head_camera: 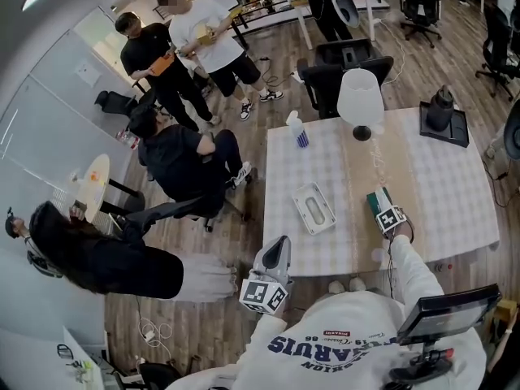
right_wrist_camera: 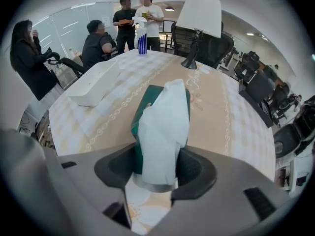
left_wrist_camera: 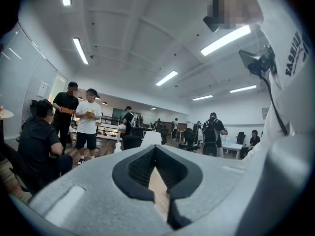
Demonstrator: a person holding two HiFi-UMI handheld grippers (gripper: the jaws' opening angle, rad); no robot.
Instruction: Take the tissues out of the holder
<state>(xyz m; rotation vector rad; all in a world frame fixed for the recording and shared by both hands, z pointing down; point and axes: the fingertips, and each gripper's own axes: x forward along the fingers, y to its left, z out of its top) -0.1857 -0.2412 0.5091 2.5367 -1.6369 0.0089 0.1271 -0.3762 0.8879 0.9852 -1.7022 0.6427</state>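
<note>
The tissue pack (head_camera: 378, 200) at centre right of the head view is dark green, its tissue (right_wrist_camera: 165, 127) white. The holder (head_camera: 314, 208) is white. The tablecloth (head_camera: 455, 193) is pale check with a beige floral runner (head_camera: 370, 165). The lamp (head_camera: 360, 96) has a white shade and a black base.

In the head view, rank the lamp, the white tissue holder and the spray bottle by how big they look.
1. Lamp, though it rises toward the camera.
2. Tissue holder, only slightly smaller.
3. Spray bottle, clearly smallest.
</note>
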